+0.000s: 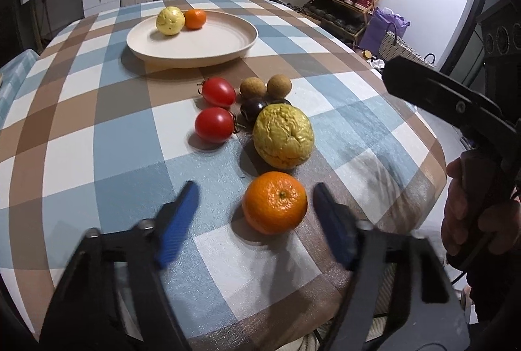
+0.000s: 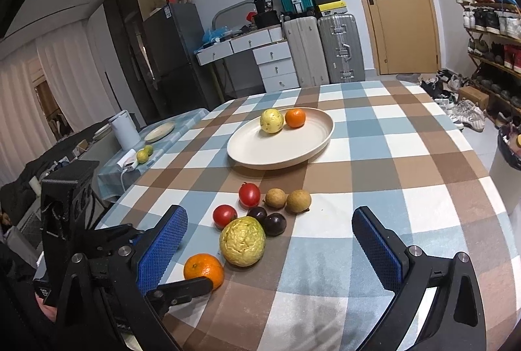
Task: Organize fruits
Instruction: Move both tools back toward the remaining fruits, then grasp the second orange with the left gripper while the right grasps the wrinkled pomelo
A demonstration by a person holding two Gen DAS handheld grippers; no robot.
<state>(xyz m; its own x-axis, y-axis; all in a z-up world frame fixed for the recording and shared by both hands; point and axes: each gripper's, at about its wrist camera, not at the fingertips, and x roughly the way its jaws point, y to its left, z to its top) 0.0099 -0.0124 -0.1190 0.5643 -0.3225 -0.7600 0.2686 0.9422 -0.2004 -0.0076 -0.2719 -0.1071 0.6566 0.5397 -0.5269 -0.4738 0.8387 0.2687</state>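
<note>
My left tool (image 1: 254, 204) stands wide open and holds nothing, its blue fingers (image 1: 177, 222) straddling the near orange (image 1: 274, 203); the fruit sits just ahead, toward the right finger, touching neither. Beyond it lie the wrinkled yellow fruit (image 1: 283, 136) and, far off, the plate (image 1: 192, 40). This view hides nothing of that gap.

My right tool (image 2: 270, 240) is also wide open and empty, set higher and farther back. From here the near orange (image 2: 203, 269) lies low and left, partly behind my left tool's finger, so the left tool is nearer.
</note>
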